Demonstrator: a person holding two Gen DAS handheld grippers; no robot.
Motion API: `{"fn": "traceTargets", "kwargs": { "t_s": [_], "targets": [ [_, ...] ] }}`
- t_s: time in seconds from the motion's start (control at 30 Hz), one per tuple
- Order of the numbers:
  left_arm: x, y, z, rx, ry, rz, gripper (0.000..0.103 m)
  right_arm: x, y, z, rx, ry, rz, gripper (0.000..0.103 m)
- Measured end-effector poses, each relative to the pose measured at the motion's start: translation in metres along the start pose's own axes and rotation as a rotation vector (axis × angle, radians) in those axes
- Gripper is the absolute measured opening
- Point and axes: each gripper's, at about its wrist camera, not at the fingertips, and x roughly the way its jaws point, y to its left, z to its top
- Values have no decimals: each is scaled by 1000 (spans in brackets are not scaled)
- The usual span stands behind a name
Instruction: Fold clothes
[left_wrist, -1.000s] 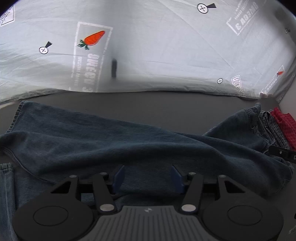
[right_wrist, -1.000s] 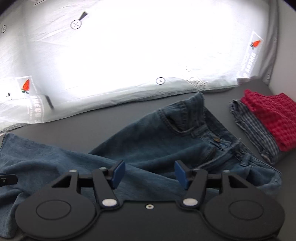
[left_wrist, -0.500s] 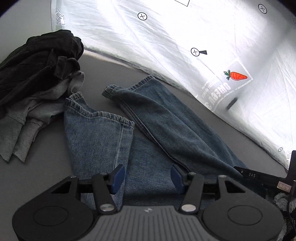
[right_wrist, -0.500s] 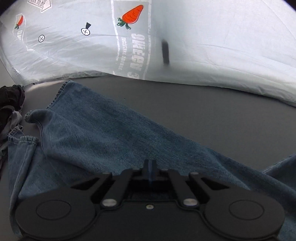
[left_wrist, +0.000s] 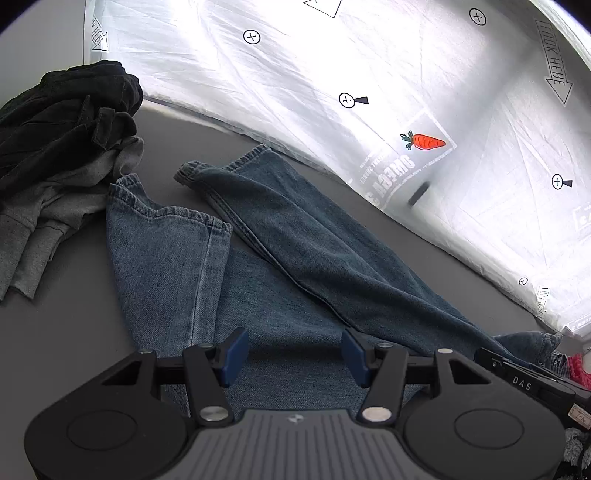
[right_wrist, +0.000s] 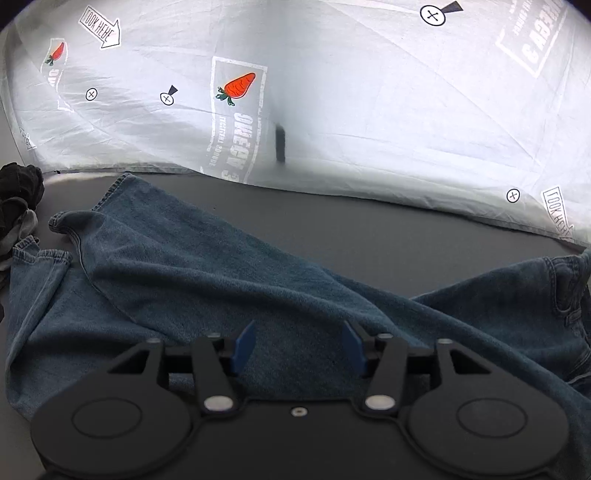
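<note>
The jeans (left_wrist: 280, 236) are sprawled across the dark table (left_wrist: 66, 332), legs crossing, cuffs next to a heap of black and grey clothes (left_wrist: 62, 147). The left gripper (left_wrist: 291, 354) hovers over the denim with its jaws spread, nothing pinched. The right gripper (right_wrist: 299, 343) is opening its jaws above the fabric, also empty.

A dark grey table (left_wrist: 66, 332) carries everything. A pair of blue jeans (left_wrist: 280, 251) lies spread across its middle, the two legs splayed apart at the hems. Left of the jeans' hems sits a heap of black and grey clothes (left_wrist: 62, 140), just beside the nearer leg. Behind the jeans, a white printed sheet (right_wrist: 332, 110) meets the table's far edge.
</note>
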Motion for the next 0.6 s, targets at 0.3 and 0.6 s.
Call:
{"fn": "traceTargets", "kwargs": {
  "t_s": [0.3,0.6],
  "targets": [
    [-16,-1,12,11,-63,22,57,24,29,10,-220,-5,90,3],
    [-38,2,10,-9,-90,21,57,-80,53,-96,-196,223,446,3]
  ]
}}
